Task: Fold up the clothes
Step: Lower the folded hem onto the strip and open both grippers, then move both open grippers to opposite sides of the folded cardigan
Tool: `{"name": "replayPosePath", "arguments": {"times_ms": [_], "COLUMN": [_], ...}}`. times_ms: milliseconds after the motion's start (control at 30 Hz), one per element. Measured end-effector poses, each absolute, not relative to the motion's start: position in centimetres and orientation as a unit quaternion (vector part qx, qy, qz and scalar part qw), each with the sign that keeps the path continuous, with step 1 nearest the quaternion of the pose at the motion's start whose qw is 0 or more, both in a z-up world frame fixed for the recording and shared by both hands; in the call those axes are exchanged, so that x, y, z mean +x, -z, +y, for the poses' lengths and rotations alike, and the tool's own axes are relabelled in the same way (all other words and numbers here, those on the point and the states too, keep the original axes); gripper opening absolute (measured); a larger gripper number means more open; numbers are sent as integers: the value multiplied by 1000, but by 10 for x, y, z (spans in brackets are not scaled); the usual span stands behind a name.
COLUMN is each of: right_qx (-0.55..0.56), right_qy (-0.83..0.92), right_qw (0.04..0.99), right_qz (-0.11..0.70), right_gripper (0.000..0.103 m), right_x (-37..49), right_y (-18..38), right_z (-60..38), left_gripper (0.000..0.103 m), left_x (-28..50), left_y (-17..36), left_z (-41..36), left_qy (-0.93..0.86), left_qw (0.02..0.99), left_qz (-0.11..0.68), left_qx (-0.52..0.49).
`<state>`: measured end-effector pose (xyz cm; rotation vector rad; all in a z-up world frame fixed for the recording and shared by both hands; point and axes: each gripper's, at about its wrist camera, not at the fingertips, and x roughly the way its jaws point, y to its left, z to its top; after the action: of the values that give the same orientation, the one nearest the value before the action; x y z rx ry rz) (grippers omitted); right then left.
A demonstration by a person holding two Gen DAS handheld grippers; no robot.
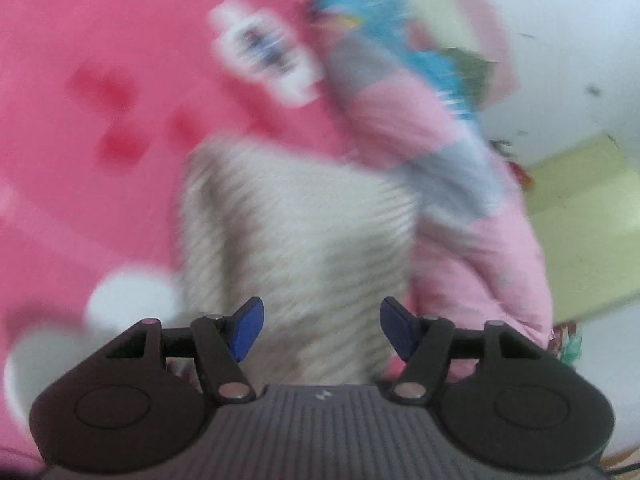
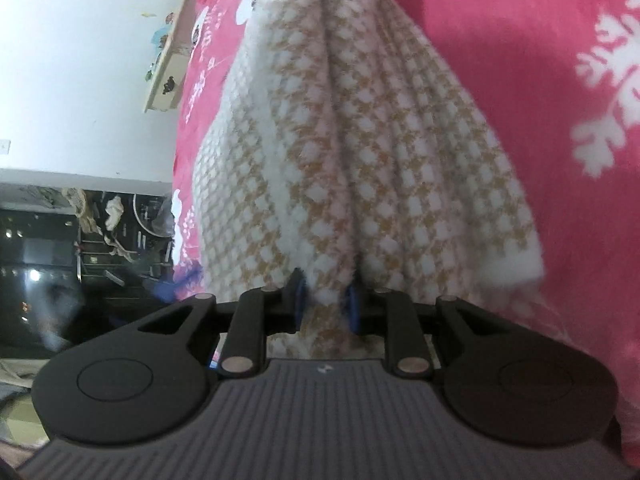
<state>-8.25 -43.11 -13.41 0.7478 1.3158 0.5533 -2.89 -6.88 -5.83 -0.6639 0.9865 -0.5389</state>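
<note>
Right hand-held gripper: blue pads closed on a bunched near edge of the cream-and-tan houndstooth knitted garment, fabric pinched between them and drawn into long pleats running away to the far top of the view. Garment spread over a pink fleece blanket with white snowflake print, which lies bare along the whole right side. Garment's right-hand border a thick white hem, ending near the gripper at a soft corner. Left border falling against a strip of the same pink cover, then a white wall with a small shelf, and below that a dark cluttered area, details too dim to tell.

Left hand-held gripper: blue pads set wide apart, nothing between them, poised just short of the same knitted garment. View heavily motion-blurred; weave pattern smeared into stripes, edges soft. Garment hanging or lying straight ahead in the centre, pink blanket filling the left and far side. Just right of the garment, touching or overlapping its edge, a pale pink quilted sleeve with grey and blue patches; whether worn or lying loose, cannot tell. Further right, white wall and a pale yellow surface, well apart from the cloth. Open pink cover left of the garment; the right side crowded by the sleeve.
</note>
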Motion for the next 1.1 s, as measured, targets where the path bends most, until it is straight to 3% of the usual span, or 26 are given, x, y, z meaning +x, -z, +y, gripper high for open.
{"name": "replayPosePath", "arguments": {"times_ms": [100, 233, 333, 533, 667, 833, 1100], "right_qx": [286, 241, 202, 106, 19, -53, -91], "right_qy": [-248, -243, -234, -268, -241, -197, -222], "right_qw": [728, 752, 760, 872, 903, 857, 834], "right_qz": [571, 563, 572, 396, 356, 474, 497], "right_gripper": [19, 20, 23, 24, 25, 22, 24], "right_x": [-89, -96, -92, -38, -1, 4, 22], "right_y": [118, 104, 79, -15, 2, 112, 91], "right_z": [-408, -413, -428, -409, -378, -358, -301], "left_gripper": [64, 51, 51, 51, 51, 51, 51], "left_x": [-12, -24, -31, -47, -59, -68, -85], "left_y": [58, 95, 99, 98, 99, 112, 117], "left_z": [-117, -148, -147, -153, -155, -143, -143], "left_qy": [304, 311, 309, 319, 316, 328, 318], "left_qw": [797, 805, 817, 843, 859, 853, 876], "left_qz": [458, 471, 452, 416, 392, 383, 336], "left_qx": [-251, -182, -180, -124, -97, -139, -134]}}
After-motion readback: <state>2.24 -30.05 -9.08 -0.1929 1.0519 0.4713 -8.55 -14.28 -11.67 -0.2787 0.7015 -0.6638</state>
